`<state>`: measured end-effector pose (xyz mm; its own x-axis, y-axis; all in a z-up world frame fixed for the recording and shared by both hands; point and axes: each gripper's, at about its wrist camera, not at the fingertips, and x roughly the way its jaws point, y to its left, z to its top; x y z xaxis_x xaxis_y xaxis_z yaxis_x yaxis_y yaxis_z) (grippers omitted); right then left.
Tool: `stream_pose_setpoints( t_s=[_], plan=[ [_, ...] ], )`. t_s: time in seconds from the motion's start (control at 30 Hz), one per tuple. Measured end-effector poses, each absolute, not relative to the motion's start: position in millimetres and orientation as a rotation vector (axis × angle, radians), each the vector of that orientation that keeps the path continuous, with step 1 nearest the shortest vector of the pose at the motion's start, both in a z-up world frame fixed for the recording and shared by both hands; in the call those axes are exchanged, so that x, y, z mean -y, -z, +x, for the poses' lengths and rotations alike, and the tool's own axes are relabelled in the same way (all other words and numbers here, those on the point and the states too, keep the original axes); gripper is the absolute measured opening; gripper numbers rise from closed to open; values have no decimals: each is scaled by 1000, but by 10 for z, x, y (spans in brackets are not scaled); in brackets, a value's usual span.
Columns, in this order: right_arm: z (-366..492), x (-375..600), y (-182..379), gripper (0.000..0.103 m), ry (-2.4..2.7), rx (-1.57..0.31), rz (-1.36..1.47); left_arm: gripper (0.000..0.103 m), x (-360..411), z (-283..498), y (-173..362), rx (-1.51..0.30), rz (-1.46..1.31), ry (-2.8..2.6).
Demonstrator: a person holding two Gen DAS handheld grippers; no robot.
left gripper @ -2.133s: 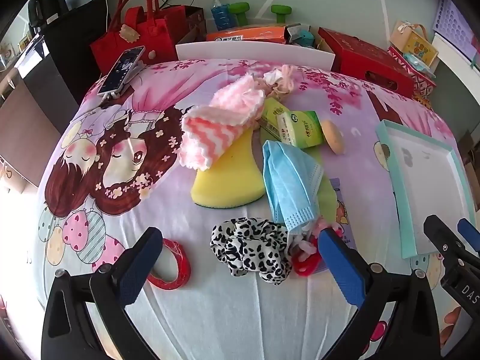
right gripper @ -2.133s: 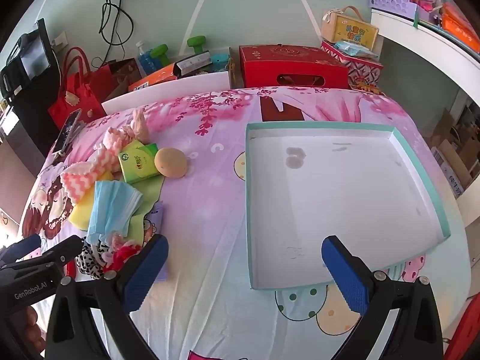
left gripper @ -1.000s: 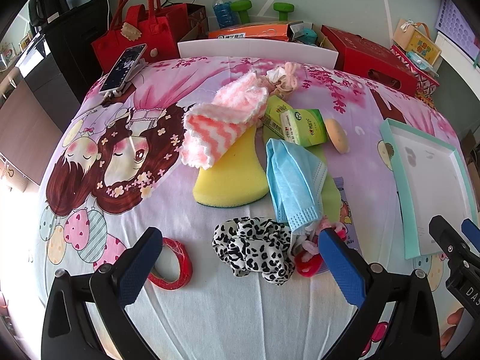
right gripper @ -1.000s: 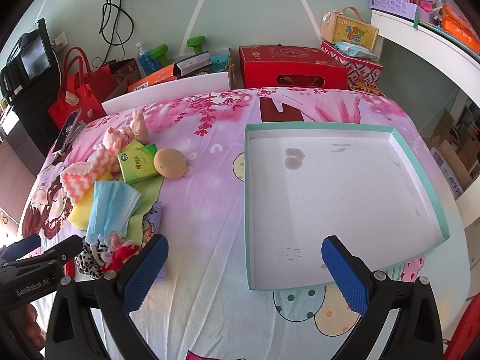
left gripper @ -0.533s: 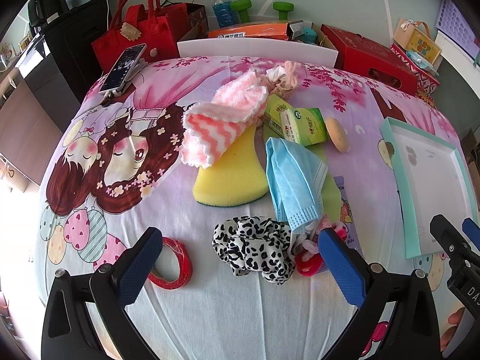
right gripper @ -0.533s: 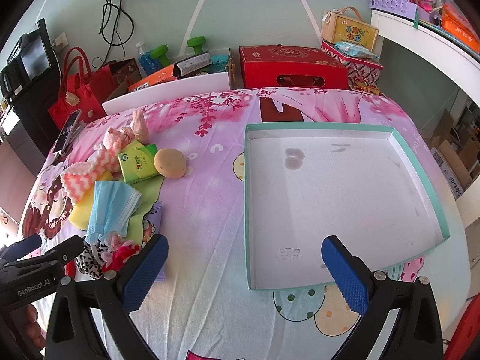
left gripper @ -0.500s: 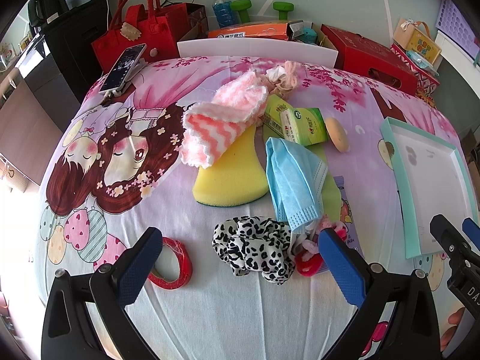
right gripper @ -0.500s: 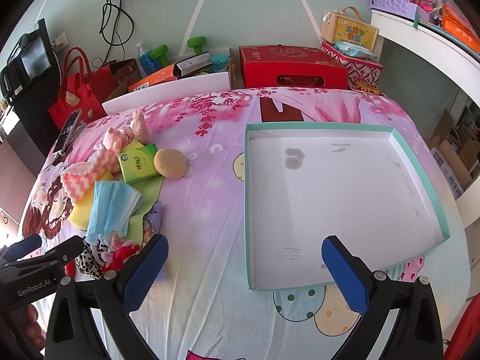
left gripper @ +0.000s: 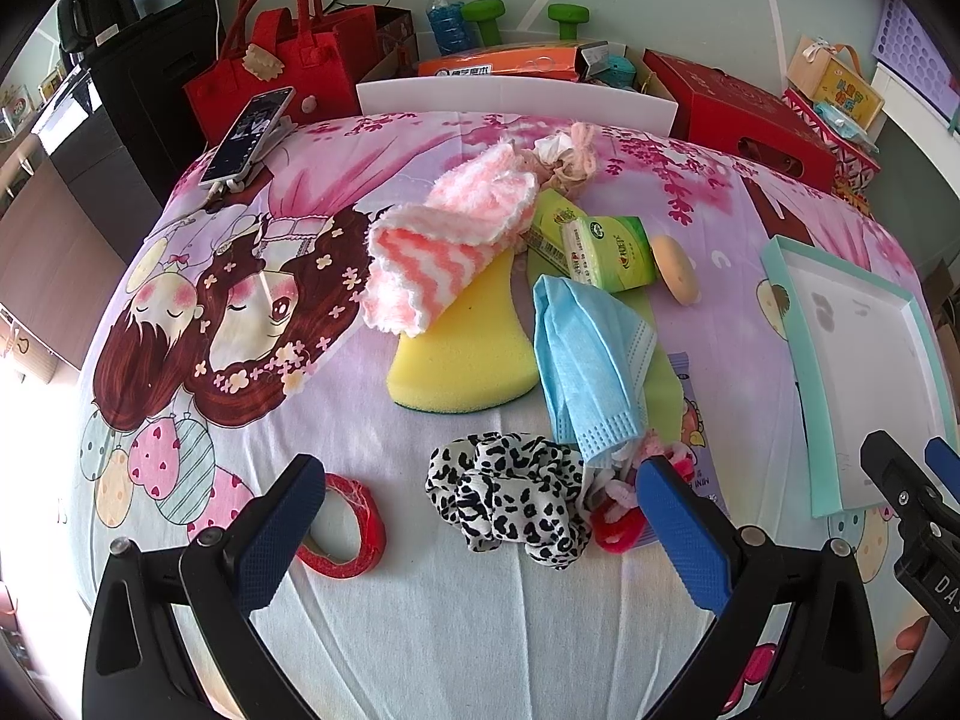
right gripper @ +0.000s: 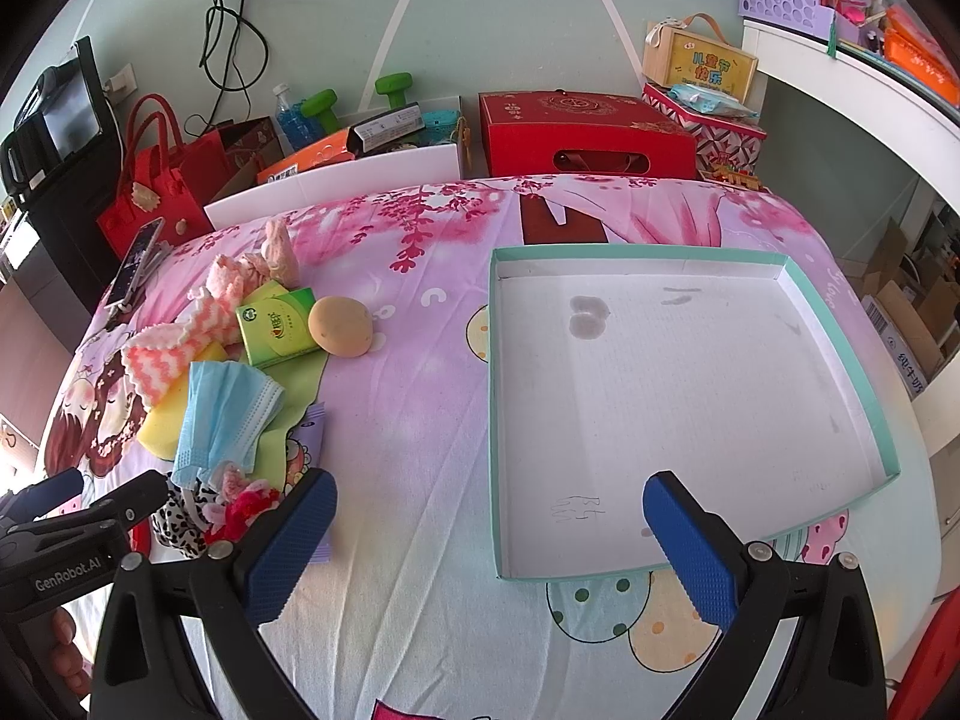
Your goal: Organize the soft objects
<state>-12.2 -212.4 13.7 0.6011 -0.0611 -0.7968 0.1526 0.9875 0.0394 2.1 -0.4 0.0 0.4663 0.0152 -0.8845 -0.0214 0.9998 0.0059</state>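
Left wrist view has the whole soft pile on the cartoon bedsheet (left gripper: 252, 324), one of each as far as I can count: a leopard scrunchie (left gripper: 510, 495), a blue face mask (left gripper: 591, 360), a yellow sponge (left gripper: 468, 354), a pink-and-white knit sock (left gripper: 444, 252), a green tissue pack (left gripper: 612, 252), a tan round puff (left gripper: 675, 269), plus a red tape roll (left gripper: 345, 531) and a tangle of pink and red hair ties (left gripper: 618, 510) that's too jumbled to count. The left gripper (left gripper: 480, 531) hangs spread wide and empty, with the scrunchie sitting right between its fingertips, the tape just beside the left finger and the hair ties against the right one. Over in the right wrist view, the right gripper (right gripper: 489, 546) is also gaping and holding nothing, hovering over the near-left corner of the one teal-rimmed tray (right gripper: 493, 420), which has nothing in it. Between the pile and the tray's left rim there's a bare strip of sheet. Behind the far edge of the bed it's crowded: two red bags (left gripper: 270, 54) and a red box (right gripper: 585, 132).
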Motion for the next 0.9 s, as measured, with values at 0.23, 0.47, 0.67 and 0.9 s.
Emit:
stream_pose_setpoints(
  t_s=[0.23, 0.47, 0.67, 0.9],
  plan=[
    [-123, 2125, -137, 103, 124, -918, 107, 103, 4, 24, 0, -1086, -6, -21],
    [-122, 2117, -144, 103, 124, -919, 103, 103, -54, 10, -9, -1077, -21, -21],
    [-145, 2063, -223, 103, 121, -892, 85, 103, -214, -5, -88, -1044, -53, -33],
    [-80, 1879, -383, 103, 43, -836, 112, 103, -627, -9, -151, -997, -109, -111]
  ],
)
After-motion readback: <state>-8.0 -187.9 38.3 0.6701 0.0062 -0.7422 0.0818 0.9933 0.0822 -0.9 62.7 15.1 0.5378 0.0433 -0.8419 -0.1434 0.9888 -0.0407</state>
